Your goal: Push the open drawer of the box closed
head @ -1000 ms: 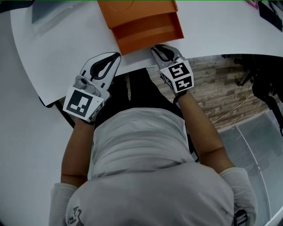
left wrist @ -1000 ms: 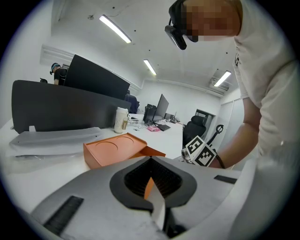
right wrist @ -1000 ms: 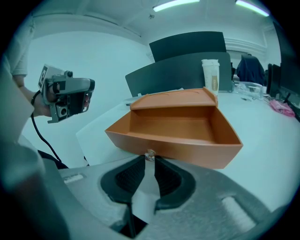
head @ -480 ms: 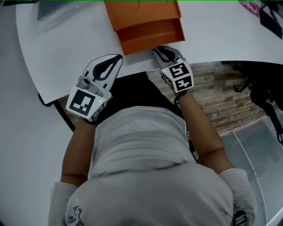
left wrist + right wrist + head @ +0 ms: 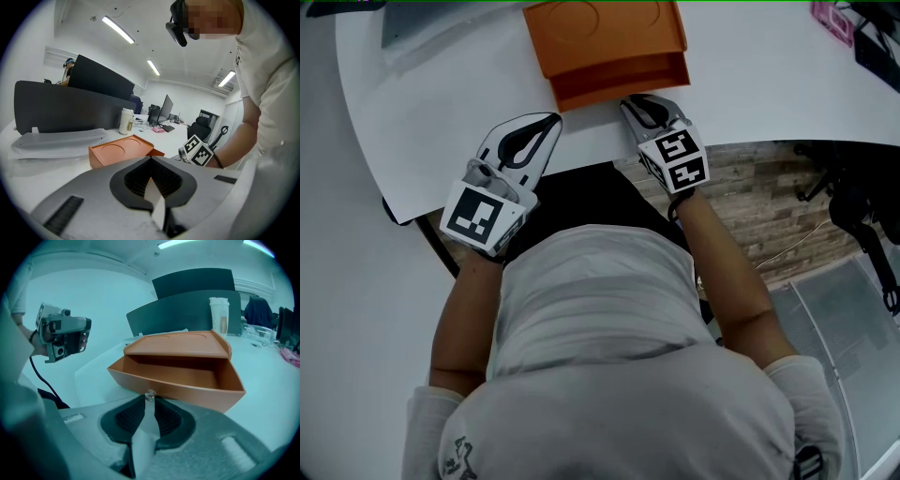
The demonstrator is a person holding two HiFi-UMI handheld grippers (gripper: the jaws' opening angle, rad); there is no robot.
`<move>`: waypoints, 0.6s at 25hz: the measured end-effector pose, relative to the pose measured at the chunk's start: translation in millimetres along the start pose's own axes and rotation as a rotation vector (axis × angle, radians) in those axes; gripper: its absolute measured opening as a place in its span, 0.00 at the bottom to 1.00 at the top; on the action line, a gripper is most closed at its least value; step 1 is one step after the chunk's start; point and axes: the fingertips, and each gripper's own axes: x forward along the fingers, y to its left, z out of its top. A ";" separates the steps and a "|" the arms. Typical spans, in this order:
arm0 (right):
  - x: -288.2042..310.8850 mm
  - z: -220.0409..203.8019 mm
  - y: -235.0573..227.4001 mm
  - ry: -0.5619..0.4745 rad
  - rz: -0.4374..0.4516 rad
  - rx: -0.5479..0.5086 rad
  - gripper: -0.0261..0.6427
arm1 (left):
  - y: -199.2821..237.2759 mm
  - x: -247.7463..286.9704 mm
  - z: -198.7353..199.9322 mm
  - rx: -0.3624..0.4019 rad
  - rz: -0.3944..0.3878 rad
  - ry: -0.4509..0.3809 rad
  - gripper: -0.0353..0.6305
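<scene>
The orange box (image 5: 605, 33) sits on the white desk (image 5: 441, 103) straight ahead of you. Its drawer (image 5: 623, 80) is pulled partway out of the box's near side, towards you, and only bare orange walls show inside it.

Your right hand-held gripper (image 5: 632, 99) has its tips at the drawer's front panel. Its jaws are just a slit apart and grip nothing. The small clear knob (image 5: 149, 395) on that panel sits right at the mouth of the slit, and I cannot tell whether it touches the tips.

Your left hand-held gripper (image 5: 553, 119) rests near the desk edge, to the near left of the box and apart from the drawer. Its tips are closed together and hold nothing.

Behind the box, on its far side, stands a pale tumbler (image 5: 219, 315), apart from it. A dark partition (image 5: 70, 108) rises beyond the box on the left, with a grey tray (image 5: 61, 140) lying at its foot. Far to the right of the box, a pink thing (image 5: 832, 19) lies on the desk, too small to identify.
</scene>
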 end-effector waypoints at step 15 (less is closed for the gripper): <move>28.8 40.8 -23.2 0.006 0.016 -0.026 0.14 | 36.3 13.2 17.9 -0.017 0.007 0.002 0.05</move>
